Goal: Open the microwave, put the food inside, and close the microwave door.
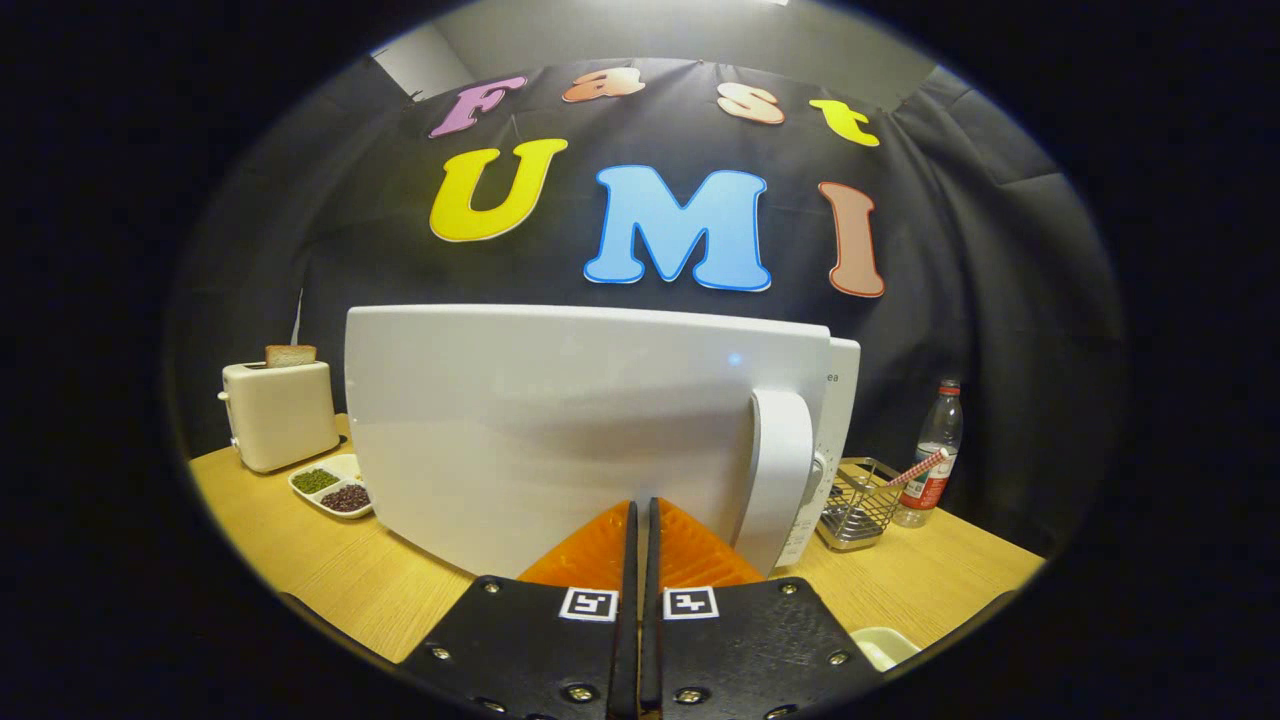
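A white microwave (838, 400) stands on the wooden table (300, 570), directly ahead of me. Its broad white door (560, 420) faces me, with a vertical white handle (782, 470) on its right side. The door sits slightly out from the control panel's edge behind it. My gripper (640, 503) is shut, fingers pressed together with nothing between them. The tips are right up at the lower part of the door face, left of the handle. I cannot see the inside of the microwave.
A cream toaster (280, 412) with a bread slice (290, 354) stands left of the microwave, a divided dish of beans (332, 487) in front of it. On the right are a wire basket (860, 500), a striped straw (915, 468) and a water bottle (930, 450). A white dish (885, 645) lies near my right finger.
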The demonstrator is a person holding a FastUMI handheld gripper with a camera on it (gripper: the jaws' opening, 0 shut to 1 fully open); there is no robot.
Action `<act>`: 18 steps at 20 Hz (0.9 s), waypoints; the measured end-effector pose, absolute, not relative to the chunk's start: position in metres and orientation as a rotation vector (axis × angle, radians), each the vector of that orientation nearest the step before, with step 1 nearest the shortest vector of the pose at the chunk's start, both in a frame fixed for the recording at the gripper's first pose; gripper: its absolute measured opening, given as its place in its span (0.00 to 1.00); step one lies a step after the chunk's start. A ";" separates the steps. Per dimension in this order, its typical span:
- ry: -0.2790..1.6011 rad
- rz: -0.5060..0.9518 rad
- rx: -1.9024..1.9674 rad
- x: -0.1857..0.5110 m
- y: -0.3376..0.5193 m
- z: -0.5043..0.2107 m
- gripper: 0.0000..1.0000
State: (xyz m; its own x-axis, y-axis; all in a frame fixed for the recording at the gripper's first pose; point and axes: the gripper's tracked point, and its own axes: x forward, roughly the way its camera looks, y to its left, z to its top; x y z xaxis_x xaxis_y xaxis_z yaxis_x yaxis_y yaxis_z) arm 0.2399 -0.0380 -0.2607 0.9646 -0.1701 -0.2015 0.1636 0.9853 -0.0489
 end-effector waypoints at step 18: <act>0.258 -0.183 0.004 0.266 -0.043 -0.270 0.03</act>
